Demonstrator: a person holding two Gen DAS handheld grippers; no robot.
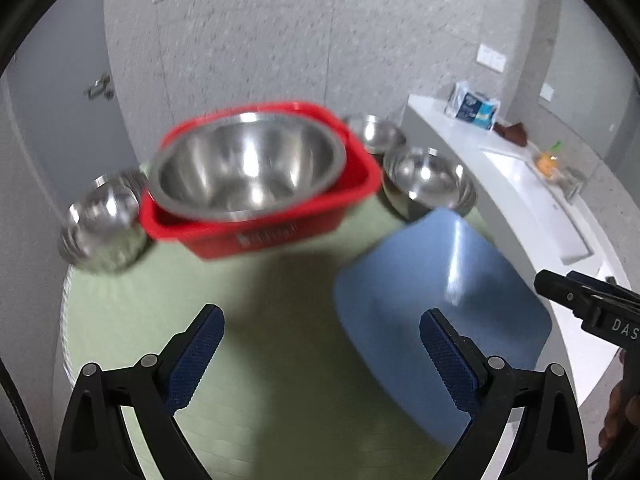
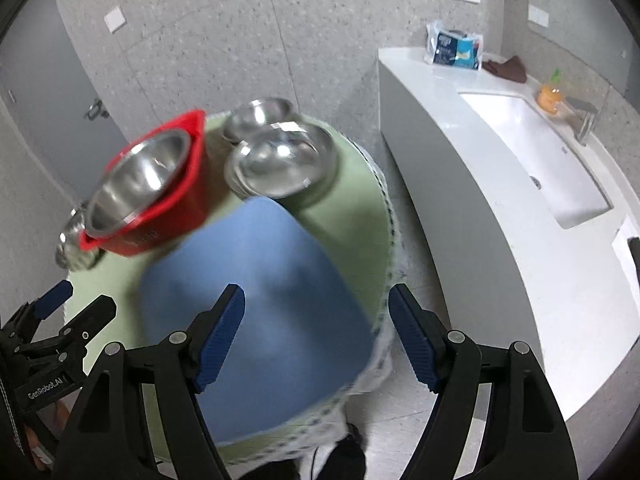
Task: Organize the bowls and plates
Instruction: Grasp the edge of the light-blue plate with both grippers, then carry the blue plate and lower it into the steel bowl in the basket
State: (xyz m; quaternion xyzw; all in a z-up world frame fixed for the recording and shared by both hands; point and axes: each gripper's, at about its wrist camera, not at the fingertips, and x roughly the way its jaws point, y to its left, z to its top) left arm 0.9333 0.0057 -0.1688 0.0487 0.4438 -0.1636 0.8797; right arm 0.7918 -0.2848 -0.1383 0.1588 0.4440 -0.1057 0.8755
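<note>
A red plastic basin (image 1: 260, 224) (image 2: 168, 208) stands on the round green-covered table (image 1: 240, 300) (image 2: 352, 208) and holds a big steel bowl (image 1: 248, 168) (image 2: 136, 180). Steel bowls are stacked to its left (image 1: 100, 220) (image 2: 72, 240) and to its right (image 1: 428, 180) (image 2: 280, 160), with one more behind (image 1: 374, 132) (image 2: 260, 114). A blue plastic piece (image 1: 440, 300) (image 2: 260, 300) lies nearer me. My left gripper (image 1: 322, 320) (image 2: 82, 298) hovers open over bare cloth, nothing in it. My right gripper (image 2: 318, 296) is open above the blue piece's near edge, holding nothing.
A white counter (image 2: 460, 200) with a sink (image 2: 540, 152) runs along the right, close to the table's edge. On it are a paper packet (image 2: 456, 48), a brown cloth (image 2: 506, 68) and an orange bottle (image 2: 550, 94). A grey door (image 1: 60, 120) is behind on the left.
</note>
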